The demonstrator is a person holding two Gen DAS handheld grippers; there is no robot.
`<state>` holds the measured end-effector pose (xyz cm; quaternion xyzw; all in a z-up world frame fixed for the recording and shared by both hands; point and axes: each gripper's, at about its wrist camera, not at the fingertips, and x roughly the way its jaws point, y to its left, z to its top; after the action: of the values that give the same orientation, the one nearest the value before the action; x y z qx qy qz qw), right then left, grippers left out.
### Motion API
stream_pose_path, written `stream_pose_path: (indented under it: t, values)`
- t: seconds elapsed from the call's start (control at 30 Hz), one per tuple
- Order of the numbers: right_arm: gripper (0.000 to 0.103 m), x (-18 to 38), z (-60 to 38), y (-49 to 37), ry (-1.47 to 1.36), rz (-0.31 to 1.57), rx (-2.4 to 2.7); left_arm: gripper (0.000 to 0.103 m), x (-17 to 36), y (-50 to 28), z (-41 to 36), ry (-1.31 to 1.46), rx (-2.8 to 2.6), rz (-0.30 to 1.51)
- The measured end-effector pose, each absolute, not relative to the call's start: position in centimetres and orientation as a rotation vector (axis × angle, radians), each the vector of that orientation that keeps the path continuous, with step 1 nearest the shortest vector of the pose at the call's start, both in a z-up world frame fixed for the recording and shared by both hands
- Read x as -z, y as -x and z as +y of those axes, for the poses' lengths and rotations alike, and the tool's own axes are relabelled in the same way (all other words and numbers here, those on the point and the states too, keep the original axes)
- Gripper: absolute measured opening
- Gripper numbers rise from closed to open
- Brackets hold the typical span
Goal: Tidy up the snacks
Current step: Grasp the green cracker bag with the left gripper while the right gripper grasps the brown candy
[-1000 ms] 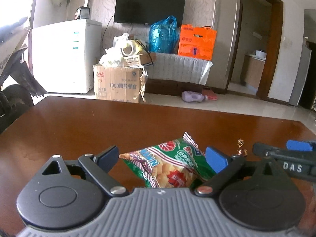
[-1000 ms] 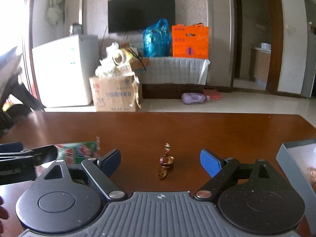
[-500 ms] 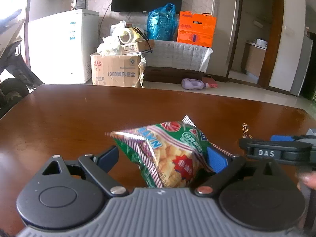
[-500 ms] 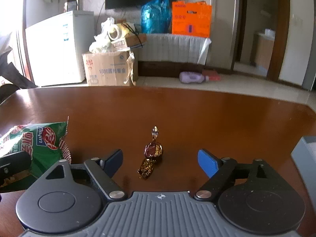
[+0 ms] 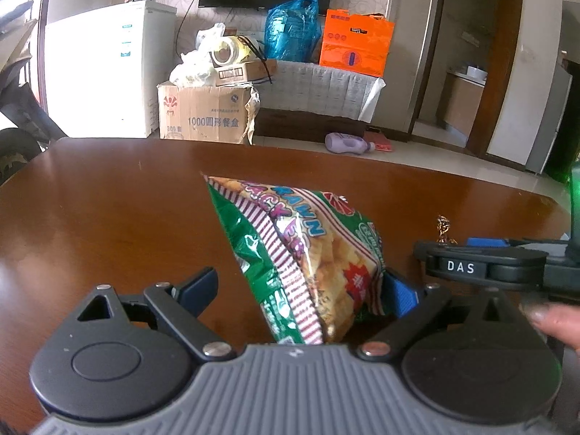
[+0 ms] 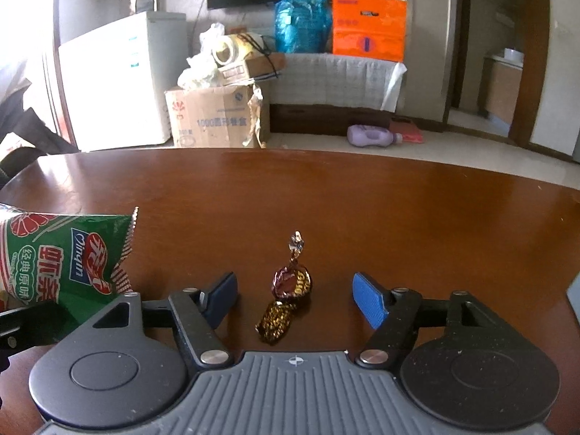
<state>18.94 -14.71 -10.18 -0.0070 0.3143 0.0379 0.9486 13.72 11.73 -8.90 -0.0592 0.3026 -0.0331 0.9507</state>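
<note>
A brown table [image 6: 362, 195] carries everything. A green crisp bag [image 5: 304, 253] stands tilted between the left gripper's [image 5: 304, 290] parted jaws, leaning against the right blue pad, clear of the left one. A foil-wrapped candy [image 6: 290, 282] lies between the right gripper's [image 6: 295, 301] closing jaws, touching neither pad.

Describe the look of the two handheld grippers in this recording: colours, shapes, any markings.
Both match. The left gripper and right gripper each have a ribbed grey body with a small crosshair mark, two round black discs, black linkage arms with silver pivot screws, and blue finger pads. From the left wrist view, the right gripper's side carries a white "DAS" label. A fingertip shows; no sleeve or cable is visible.
</note>
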Motion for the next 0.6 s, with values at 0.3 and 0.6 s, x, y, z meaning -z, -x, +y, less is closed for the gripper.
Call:
stream_pose_path:
  t: [0.3, 0.6]
  values:
    - [0.032, 9.9, -14.7, -18.6, 0.035, 0.624, -0.132, 0.095, 9.2, -14.8, 11.2, 0.108, 0.066, 0.617]
    - [0.025, 9.8, -15.0, -18.0, 0.040, 0.621, -0.156, 0.090, 9.4, -15.0, 11.1, 0.113, 0.073, 0.614]
